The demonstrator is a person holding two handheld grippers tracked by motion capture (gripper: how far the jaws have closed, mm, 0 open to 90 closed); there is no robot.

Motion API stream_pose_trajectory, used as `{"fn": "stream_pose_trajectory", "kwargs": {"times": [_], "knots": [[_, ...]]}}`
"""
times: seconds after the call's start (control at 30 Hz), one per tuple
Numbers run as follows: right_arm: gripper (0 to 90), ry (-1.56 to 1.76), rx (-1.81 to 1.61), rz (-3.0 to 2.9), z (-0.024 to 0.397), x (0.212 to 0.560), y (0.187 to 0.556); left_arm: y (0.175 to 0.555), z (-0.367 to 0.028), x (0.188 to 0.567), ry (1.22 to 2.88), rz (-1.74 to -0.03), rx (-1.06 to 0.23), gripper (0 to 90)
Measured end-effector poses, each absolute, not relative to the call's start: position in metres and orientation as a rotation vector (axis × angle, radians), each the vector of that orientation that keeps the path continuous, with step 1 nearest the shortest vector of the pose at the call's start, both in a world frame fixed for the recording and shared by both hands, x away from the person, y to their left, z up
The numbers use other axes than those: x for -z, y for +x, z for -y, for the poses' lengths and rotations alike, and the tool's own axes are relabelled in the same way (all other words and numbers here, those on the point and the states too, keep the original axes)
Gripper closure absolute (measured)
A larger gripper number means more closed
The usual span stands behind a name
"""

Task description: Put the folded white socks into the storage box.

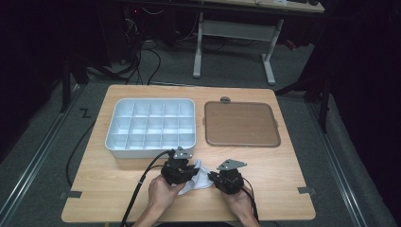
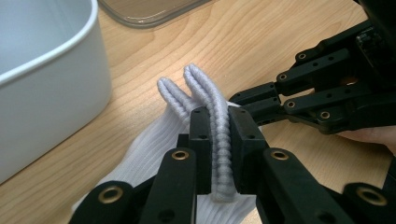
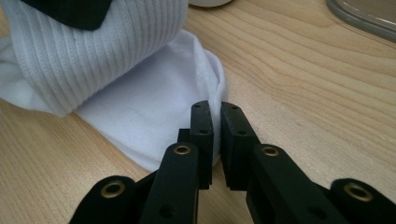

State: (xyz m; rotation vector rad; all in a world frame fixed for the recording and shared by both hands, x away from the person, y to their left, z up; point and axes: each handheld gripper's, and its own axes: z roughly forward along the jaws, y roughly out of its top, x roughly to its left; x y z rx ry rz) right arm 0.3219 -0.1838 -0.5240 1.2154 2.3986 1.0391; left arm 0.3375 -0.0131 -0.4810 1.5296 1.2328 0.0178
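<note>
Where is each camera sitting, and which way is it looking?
High view: above the table's near side, looking forward and down at the divided tray; hands and forearms show.
Left gripper view: rides the left tool, looking along its jaws, shut on the sock cuff.
Right gripper view: rides the right tool, pinching the sock edge.
Shared: the white sock.

Dim room — grey floor [image 1: 42, 156], white-legged desk [image 1: 234, 28] behind, cables [image 1: 142, 56] trailing.
</note>
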Motion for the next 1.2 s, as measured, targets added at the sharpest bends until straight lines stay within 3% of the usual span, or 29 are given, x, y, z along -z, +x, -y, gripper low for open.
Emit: {"fn": "stream_pose_trajectory", "kwargs": {"times": [0.87, 1.2], "knots": [[84.8, 1.239, -1.065, -2.399, 0.186, 0.525, 0.324, 0.339, 0.029, 0.502, 1.603, -1.245, -0.017, 80.5], [84.8, 1.235, -1.062, -2.399, 0.186, 0.525, 0.324, 0.339, 0.034, 0.506, 1.615, -1.244, -0.024, 75.4]]}}
